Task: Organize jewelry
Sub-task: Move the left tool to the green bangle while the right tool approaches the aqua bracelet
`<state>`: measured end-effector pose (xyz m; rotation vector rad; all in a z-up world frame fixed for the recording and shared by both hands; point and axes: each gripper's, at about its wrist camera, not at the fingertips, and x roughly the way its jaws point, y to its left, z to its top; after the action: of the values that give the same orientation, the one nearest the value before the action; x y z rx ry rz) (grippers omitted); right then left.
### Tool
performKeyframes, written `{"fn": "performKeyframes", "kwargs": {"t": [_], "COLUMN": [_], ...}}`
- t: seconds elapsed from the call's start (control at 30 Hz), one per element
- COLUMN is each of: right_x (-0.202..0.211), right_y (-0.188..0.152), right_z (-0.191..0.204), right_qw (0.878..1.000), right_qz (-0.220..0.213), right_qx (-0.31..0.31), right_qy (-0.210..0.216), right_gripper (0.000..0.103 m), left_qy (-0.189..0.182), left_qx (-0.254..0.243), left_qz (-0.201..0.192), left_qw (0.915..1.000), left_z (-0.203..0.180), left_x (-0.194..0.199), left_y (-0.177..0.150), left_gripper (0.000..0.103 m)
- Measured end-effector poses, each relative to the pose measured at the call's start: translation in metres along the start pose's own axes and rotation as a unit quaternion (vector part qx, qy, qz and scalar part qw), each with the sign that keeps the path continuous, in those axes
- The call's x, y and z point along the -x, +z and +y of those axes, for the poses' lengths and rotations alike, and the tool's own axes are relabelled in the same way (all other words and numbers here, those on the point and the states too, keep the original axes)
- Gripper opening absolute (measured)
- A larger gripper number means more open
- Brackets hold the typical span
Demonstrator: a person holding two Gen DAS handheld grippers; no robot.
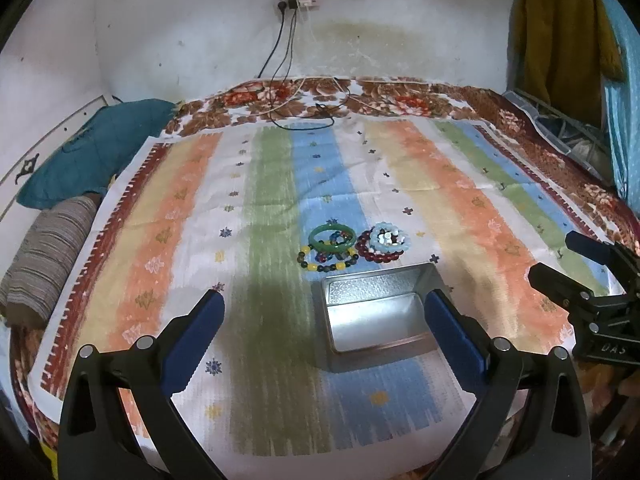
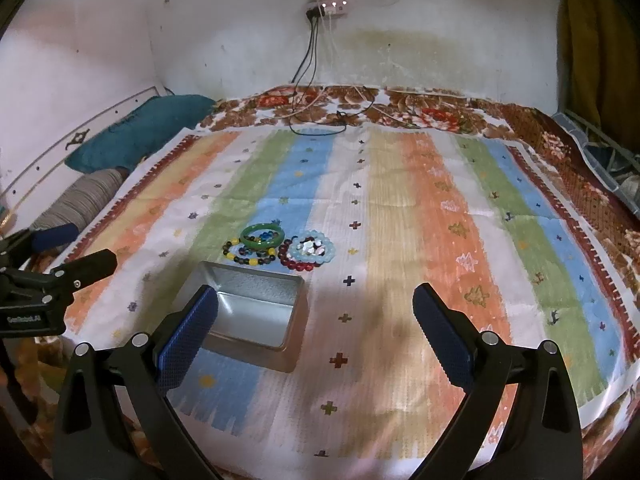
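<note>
An open, empty silver tin box [image 1: 376, 314] [image 2: 252, 308] sits on the striped cloth. Just beyond it lie several bracelets: a green bangle [image 1: 333, 236] [image 2: 263, 235], a multicoloured bead bracelet with yellow beads [image 1: 326, 262] [image 2: 250, 256], a dark red bead bracelet [image 1: 378, 250] [image 2: 298, 262] and a light blue bead bracelet [image 1: 390, 239] [image 2: 312, 250]. My left gripper [image 1: 324, 304] is open and empty, hovering before the box; it also shows in the right wrist view [image 2: 76, 248]. My right gripper [image 2: 316, 300] is open and empty, right of the box; it also shows in the left wrist view [image 1: 556, 256].
The striped cloth [image 2: 400, 220] covers a floral bedspread [image 1: 400, 96]. A teal pillow [image 1: 92, 152] and a striped roll [image 1: 48, 256] lie at the left. Charger cables [image 1: 304, 112] trail from a wall socket [image 1: 298, 0] onto the far bed edge. Clothes hang at the right [image 1: 560, 40].
</note>
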<state>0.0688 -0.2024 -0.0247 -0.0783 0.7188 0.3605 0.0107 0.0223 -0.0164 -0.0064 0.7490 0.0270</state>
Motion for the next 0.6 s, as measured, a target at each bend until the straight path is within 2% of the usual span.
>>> {"fn": "performKeyframes", "kwargs": {"t": [0.6], "right_x": [-0.024], "right_y": [0.026], "right_z": [-0.019], "right_qw": [1.000], "right_qz": [0.023], "right_qx": [-0.019], "right_qy": [-0.004], "right_gripper": [0.099], "left_qy": [0.028], "left_qx": [0.014], "left_qz": [0.028], "left_qw": [0.9991], "left_z": [0.013], "left_x": [-0.034], "left_y": [0.058], "left_gripper": [0.098]}}
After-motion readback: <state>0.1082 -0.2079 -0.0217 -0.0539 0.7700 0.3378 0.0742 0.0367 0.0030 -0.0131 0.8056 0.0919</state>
